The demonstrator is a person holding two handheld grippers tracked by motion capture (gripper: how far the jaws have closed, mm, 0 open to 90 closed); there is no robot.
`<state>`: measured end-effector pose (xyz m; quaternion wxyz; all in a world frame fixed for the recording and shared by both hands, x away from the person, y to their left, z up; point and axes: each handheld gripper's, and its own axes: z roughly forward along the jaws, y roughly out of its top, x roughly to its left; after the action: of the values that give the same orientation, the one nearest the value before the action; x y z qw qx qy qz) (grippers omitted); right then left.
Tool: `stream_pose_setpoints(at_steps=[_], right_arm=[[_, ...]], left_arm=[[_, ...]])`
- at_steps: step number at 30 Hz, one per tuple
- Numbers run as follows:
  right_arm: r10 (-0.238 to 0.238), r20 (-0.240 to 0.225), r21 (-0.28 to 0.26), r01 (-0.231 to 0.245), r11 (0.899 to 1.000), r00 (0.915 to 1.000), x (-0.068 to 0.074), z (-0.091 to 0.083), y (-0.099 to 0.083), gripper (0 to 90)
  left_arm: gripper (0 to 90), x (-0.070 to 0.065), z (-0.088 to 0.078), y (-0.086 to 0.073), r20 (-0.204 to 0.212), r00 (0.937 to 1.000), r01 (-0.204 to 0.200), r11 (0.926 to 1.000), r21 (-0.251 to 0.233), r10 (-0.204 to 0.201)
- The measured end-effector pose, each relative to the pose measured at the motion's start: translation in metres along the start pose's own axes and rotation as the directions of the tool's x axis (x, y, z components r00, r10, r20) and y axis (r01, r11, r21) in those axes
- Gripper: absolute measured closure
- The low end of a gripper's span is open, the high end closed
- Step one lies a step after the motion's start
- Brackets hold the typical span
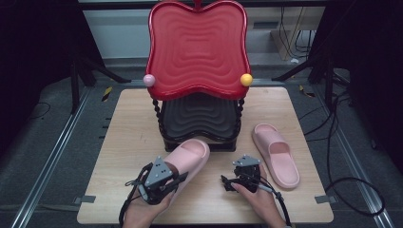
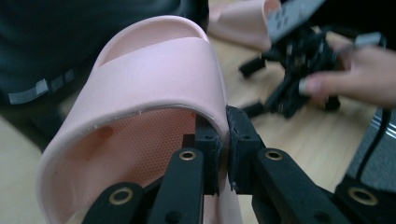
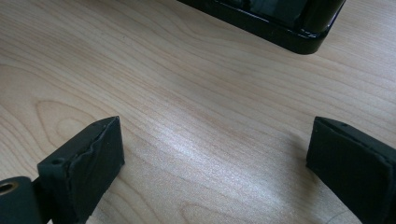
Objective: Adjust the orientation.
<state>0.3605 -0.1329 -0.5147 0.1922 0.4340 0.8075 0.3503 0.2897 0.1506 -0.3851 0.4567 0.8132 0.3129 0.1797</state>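
My left claw (image 2: 223, 140) pinches the pink slipper's (image 1: 187, 159) strap edge, lower centre of frame, before the black rack (image 1: 199, 121). My right claw (image 3: 210, 163) is spread over bare counter (image 3: 187, 93).

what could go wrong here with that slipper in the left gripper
1. The left gripper pinches only the thin edge of the pink slipper strap, so the soft slipper may sag or slip out.
2. The slipper's toe is close to the black lower tray of the two-tier rack; it might catch the rim.
3. The right gripper rests open on the table, so nothing would catch a drop.
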Motion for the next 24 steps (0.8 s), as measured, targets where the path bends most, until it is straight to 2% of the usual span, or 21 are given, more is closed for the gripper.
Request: stream_pose_setpoints(at_steps=[2,3,4,7,9,10,11,17,24], right_arm=[[-0.001,0.002,0.0,0.001,1.0,1.0,0.0,0.0,0.0,4.3],[-0.001,0.002,0.0,0.001,1.0,1.0,0.0,0.0,0.0,4.3],[-0.001,0.002,0.0,0.001,1.0,1.0,0.0,0.0,0.0,4.3],[-0.003,0.002,0.0,0.003,1.0,1.0,0.0,0.0,0.0,4.3],[-0.003,0.002,0.0,0.003,1.0,1.0,0.0,0.0,0.0,4.3],[-0.003,0.002,0.0,0.003,1.0,1.0,0.0,0.0,0.0,4.3],[-0.003,0.002,0.0,0.003,1.0,1.0,0.0,0.0,0.0,4.3],[-0.005,0.003,0.0,0.005,1.0,1.0,0.0,0.0,0.0,4.3],[-0.003,0.002,0.0,0.003,1.0,1.0,0.0,0.0,0.0,4.2]], left_arm=[[84.1,0.0,0.004,0.013,-0.014,0.9998,-0.014,0.9997,-0.02,0.013],[84.1,0.0,0.004,0.013,-0.014,0.9998,-0.014,0.9997,-0.02,0.013],[84.1,0.001,0.009,0.024,-0.034,0.9992,-0.024,0.999,-0.039,0.022],[84.1,0.003,0.015,0.033,-0.049,0.9987,-0.019,0.9981,-0.059,0.016],[84.1,0.007,0.023,0.045,-0.078,0.9969,-0.017,0.9958,-0.09,0.01],[84.1,0.007,0.023,0.045,-0.078,0.9969,-0.017,0.9958,-0.09,0.01],[84.1,0.01,0.029,0.051,-0.1,0.995,-0.019,0.9945,-0.103,0.009],[84.1,0.021,0.047,0.065,-0.13,0.9904,0.027,0.9886,-0.148,-0.047],[84.1,0.029,0.06,0.073,-0.185,0.9807,0.025,0.9814,-0.191,-0.061]])
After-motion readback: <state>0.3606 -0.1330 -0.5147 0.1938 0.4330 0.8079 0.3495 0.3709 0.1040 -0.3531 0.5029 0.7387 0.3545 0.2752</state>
